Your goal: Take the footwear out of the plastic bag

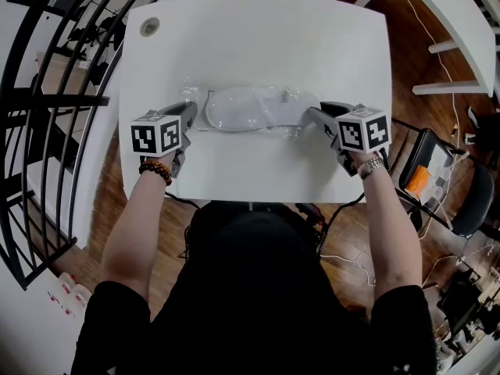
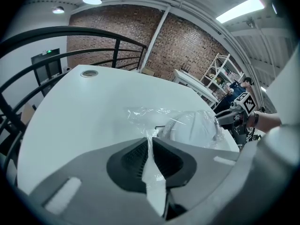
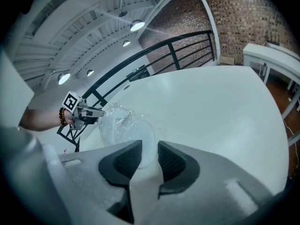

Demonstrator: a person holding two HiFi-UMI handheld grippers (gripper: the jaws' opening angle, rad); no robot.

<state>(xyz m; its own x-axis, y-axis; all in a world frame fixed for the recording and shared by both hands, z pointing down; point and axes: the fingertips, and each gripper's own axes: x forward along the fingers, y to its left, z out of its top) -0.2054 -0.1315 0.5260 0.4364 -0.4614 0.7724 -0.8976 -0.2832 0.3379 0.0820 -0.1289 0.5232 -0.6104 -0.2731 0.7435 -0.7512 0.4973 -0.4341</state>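
A white slipper (image 1: 242,108) lies sideways in a clear plastic bag (image 1: 291,94) at the middle of the white table (image 1: 258,37). My left gripper (image 1: 191,109) is at the bag's left end. In the left gripper view it (image 2: 151,139) is shut on a strip of the bag's film (image 2: 140,114), with the slipper (image 2: 197,128) beyond. My right gripper (image 1: 307,114) is at the bag's right end. In the right gripper view its jaws (image 3: 150,146) stand narrow, with the bagged end of the slipper (image 3: 129,132) filling the gap between the pads.
A round cable grommet (image 1: 149,26) sits at the table's far left corner. A black railing (image 1: 47,92) runs along the left. A second white table (image 1: 461,30) and a dark chair (image 1: 445,178) stand at the right, over a wooden floor.
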